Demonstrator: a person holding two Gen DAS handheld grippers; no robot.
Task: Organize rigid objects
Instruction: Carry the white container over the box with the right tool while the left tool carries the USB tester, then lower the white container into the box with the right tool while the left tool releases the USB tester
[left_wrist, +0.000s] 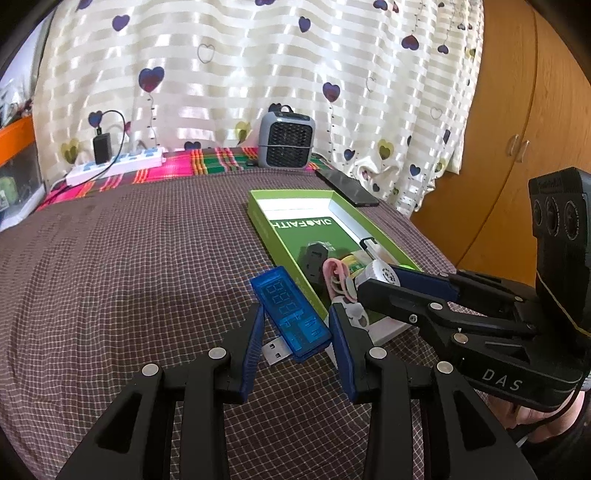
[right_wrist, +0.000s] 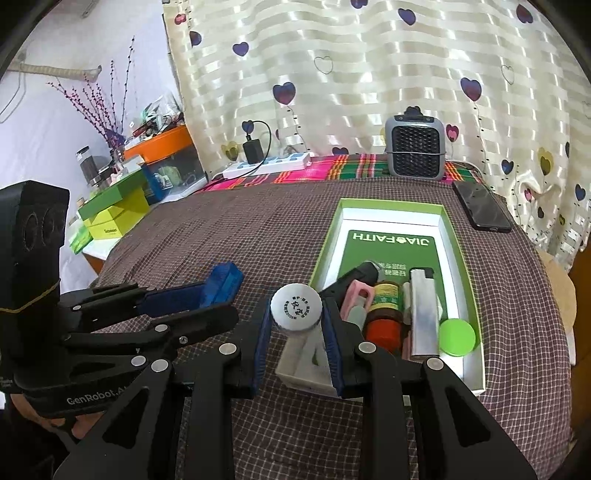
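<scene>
Checked brown cloth (left_wrist: 129, 258) bears a green cardboard tray (right_wrist: 463, 258); right gripper (right_wrist: 297, 334) clamps a white-capped bottle (right_wrist: 296, 308), left gripper (left_wrist: 295, 332) straddles, unclosed, a blue translucent USB meter (left_wrist: 291, 314).

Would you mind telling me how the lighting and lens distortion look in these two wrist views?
Left wrist view: daylight glows through the curtain, strong fisheye bends the table edge and wardrobe, and the blue USB tester stays sharp. Right wrist view: the same backlight, dark vignette corners, and soft glare on the white bottle cap and silver lighter.
</scene>
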